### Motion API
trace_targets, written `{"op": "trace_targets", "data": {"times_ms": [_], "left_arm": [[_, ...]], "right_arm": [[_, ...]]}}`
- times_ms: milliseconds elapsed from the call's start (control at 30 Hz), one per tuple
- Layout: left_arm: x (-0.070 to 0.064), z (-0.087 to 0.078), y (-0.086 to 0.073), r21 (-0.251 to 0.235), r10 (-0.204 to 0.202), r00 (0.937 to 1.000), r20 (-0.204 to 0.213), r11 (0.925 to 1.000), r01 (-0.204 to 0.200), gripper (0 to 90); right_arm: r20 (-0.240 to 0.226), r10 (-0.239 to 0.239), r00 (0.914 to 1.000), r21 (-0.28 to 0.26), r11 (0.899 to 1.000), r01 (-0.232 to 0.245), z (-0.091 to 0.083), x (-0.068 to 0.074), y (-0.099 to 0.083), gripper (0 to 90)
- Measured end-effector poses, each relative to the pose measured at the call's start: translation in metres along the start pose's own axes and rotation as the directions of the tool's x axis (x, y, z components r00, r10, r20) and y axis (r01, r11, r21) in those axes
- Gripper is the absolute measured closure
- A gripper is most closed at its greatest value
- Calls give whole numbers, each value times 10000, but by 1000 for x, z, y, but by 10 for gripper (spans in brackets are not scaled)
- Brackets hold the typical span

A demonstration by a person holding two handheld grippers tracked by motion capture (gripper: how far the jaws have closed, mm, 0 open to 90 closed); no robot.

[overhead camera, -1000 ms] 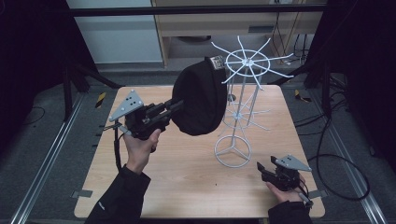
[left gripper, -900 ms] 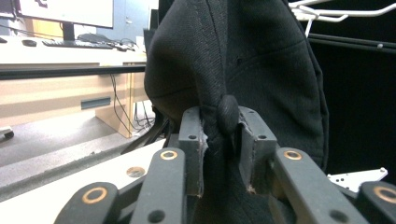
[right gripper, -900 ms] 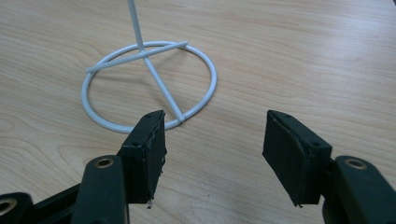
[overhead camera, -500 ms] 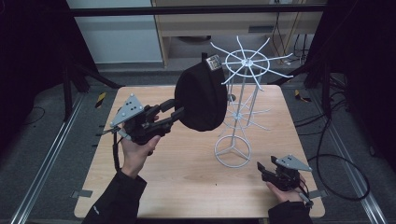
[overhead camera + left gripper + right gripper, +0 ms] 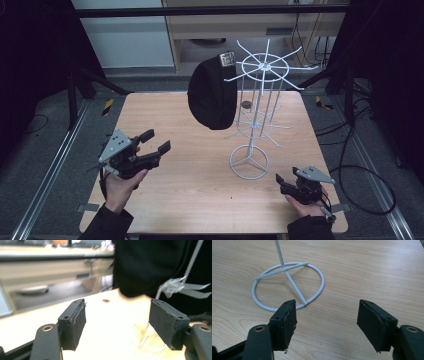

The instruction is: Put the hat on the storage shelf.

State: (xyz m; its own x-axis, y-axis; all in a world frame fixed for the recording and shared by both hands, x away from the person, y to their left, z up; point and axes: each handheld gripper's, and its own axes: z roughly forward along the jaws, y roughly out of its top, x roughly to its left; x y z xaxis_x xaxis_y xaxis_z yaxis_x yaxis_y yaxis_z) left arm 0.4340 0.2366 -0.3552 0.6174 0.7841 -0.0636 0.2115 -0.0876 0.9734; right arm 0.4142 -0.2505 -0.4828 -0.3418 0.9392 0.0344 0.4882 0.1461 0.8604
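Observation:
A black cap (image 5: 212, 95) hangs from a left-hand arm of the white wire stand (image 5: 257, 95) at the middle right of the table. In the left gripper view the cap (image 5: 150, 265) is a dark mass ahead, beside a white wire arm (image 5: 175, 286). My left gripper (image 5: 155, 141) is open near the table's front left, well apart from the cap, with nothing between its pads (image 5: 76, 321). My right gripper (image 5: 281, 181) rests open at the front right, facing the stand's ring base (image 5: 287, 285).
The wooden table (image 5: 175, 190) has bare board between the two grippers. A small dark round spot (image 5: 246, 104) lies on the table behind the stand. Beyond the far edge stand a shelf unit and trailing cables on the floor.
My left gripper opened, let go of the cap and drew back toward the front left. The cap now hangs free on the stand. The right gripper stayed put.

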Motion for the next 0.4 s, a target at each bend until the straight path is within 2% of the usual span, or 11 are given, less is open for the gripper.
{"op": "trace_targets", "data": {"times_ms": [67,167,233,300,333,367,400], "left_arm": [[10,-2,-22,493,-232,9992,-318,9985,248,282],[26,-5,-51,1131,-565,9942,-919,9913,668,275],[39,-6,-74,1737,-809,9858,-1474,9790,1063,266],[49,-6,-89,2140,-886,9775,-1915,9682,1297,259],[56,-5,-97,2464,-827,9712,-2233,9592,1384,258],[60,-5,-100,2633,-727,9678,-2411,9549,1373,251],[66,-5,-106,2832,-487,9601,-2754,9503,1294,243]], "right_arm": [[52,-36,10000,-18,10000,36,0,-1,0,300],[98,10,10000,2,10000,-10,1,-1,-1,285],[110,33,9999,39,10000,-33,1,-1,-1,276],[97,69,9999,36,10000,-70,1,-1,-1,266],[100,70,9999,37,10000,-70,1,-2,-1,263],[113,46,9999,30,10000,-46,1,-2,-1,255],[107,81,9999,37,10000,-81,1,-3,-1,250]]}}
